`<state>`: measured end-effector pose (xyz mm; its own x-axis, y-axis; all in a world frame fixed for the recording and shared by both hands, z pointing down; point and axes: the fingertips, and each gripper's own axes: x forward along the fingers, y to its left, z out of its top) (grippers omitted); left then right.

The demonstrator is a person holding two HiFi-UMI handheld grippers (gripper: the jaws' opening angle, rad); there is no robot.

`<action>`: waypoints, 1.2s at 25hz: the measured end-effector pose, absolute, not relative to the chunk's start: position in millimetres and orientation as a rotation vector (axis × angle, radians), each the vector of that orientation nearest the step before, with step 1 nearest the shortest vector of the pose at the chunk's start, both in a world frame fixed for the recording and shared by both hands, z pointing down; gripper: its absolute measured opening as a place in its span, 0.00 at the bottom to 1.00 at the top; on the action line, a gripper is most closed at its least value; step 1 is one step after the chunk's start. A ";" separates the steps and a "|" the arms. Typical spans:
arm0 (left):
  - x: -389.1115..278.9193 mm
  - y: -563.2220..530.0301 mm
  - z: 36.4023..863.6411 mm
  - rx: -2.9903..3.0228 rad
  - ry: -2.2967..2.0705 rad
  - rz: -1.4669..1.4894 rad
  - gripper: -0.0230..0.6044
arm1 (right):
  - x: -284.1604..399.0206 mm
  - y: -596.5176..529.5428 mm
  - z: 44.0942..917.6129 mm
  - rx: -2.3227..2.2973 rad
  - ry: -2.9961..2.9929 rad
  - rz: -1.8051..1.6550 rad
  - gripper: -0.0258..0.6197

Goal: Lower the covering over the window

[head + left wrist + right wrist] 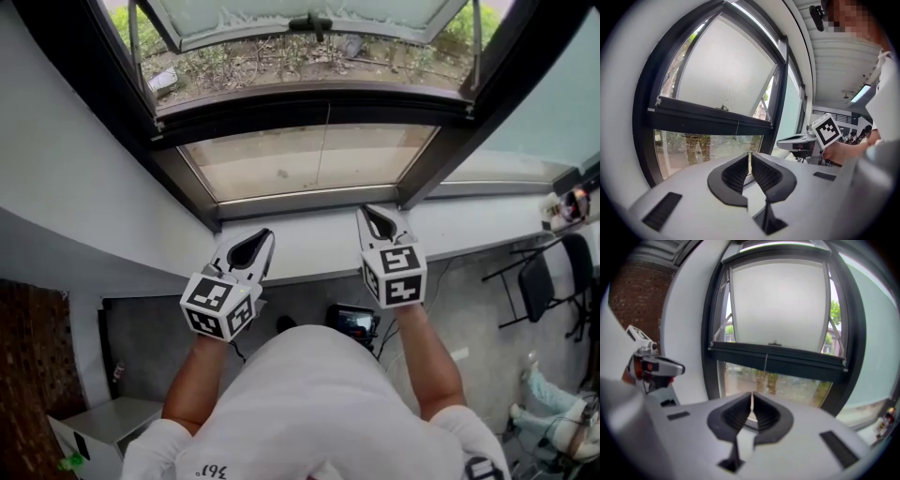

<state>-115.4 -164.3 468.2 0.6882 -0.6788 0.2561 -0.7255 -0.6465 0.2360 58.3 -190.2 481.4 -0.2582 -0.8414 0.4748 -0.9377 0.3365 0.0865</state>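
The window (309, 159) has a dark crossbar (309, 108), and its pale upper sash (309, 19) is tilted outward. A thin cord (325, 141) hangs in front of the crossbar and lower pane; it also shows as the cord (766, 363) and the cord (737, 129). No blind or shade is visible. My left gripper (267, 232) and right gripper (364, 210) are both over the white sill (309, 246), pointing at the window. Both are shut with nothing between the jaws, well short of the cord. The shut left gripper (749, 154) and right gripper (752, 394) show the same in their own views.
A white wall (75, 187) flanks the window at left, a frosted pane (553, 112) at right. Below the sill are a black chair (539, 281), a dark device (352, 321), a white cabinet (103, 427), brick (33, 375), and a seated person's legs (553, 398).
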 end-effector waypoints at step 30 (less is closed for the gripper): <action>-50.1 -70.8 452.4 2.532 -1.225 0.179 0.10 | 101.3 -103.6 478.4 1.381 -2.270 0.255 0.08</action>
